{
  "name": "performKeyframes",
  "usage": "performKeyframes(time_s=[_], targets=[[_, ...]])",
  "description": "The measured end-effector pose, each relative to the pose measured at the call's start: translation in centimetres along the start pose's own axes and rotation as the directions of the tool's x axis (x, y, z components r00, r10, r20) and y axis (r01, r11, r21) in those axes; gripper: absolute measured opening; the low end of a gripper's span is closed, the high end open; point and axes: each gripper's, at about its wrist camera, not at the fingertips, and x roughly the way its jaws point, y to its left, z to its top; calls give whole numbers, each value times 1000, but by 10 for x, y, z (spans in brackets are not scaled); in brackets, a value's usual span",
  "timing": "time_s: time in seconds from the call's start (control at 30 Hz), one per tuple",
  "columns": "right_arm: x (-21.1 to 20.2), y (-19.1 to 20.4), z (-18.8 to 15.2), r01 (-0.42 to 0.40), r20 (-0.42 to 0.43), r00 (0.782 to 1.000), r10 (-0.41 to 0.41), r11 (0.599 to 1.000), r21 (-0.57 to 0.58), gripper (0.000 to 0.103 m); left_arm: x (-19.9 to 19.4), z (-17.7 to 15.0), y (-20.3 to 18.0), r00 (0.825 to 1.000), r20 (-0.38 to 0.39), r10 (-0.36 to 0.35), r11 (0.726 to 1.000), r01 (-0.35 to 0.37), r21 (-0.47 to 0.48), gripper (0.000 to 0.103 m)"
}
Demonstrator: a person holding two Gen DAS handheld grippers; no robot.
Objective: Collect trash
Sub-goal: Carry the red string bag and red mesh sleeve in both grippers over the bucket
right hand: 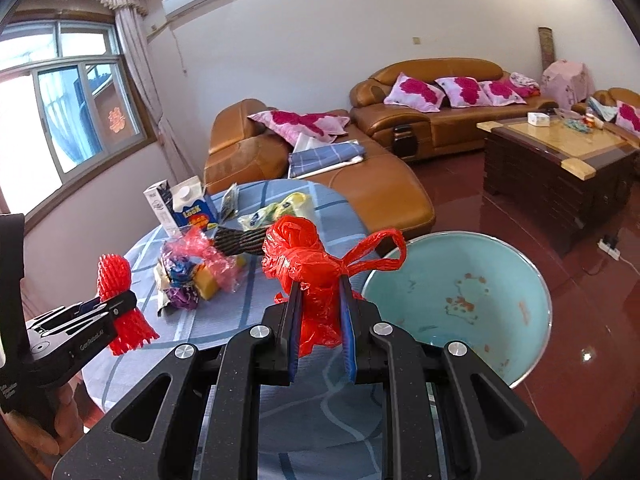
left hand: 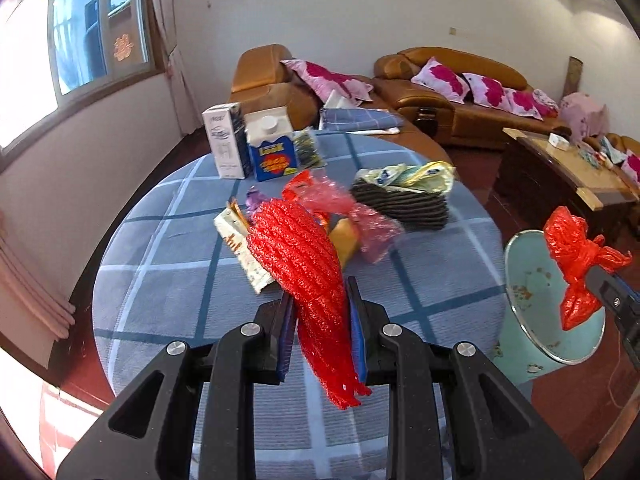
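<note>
Only the right wrist view shows "GenRobot.AI" lettering on the left gripper [right hand: 120, 307], clenched on red foam netting [right hand: 116, 276], left of the right gripper [right hand: 320, 292] grasping a knotted red plastic bag [right hand: 304, 256].

Bright daylight floods in through the window [left hand: 80, 36], which blows out to white at the left. The glossy floor [right hand: 560, 280] shows glare. Fisheye bending curves the edges; corners darken.
</note>
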Motion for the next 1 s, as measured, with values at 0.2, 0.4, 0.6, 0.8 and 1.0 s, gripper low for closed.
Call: performKeyframes(time_s=[0.2, 0.4, 0.6, 0.8, 1.0], targets=[[-4, -9, 2, 19, 14, 1000, -19, 1000, 16, 18, -4, 5, -19, 1000, 13, -19, 999, 19, 33, 23], [-9, -19, 3, 43, 30, 999, -44, 998, 35, 18, -7, 9, -37, 999, 25, -39, 997, 37, 63, 23], [-11, -31, 5, 63, 40, 997, -66, 996, 60, 18, -11, 12, -57, 998, 34, -60, 994, 56, 94, 23], [-11, -42, 6, 81, 43, 996, -84, 993, 82, 18, -11, 17, -72, 996, 37, -75, 991, 71, 113, 23], [-15, -57, 10, 109, 63, 991, -116, 989, 103, 18, -9, 20, -89, 995, 33, -91, 988, 86, 132, 23]])
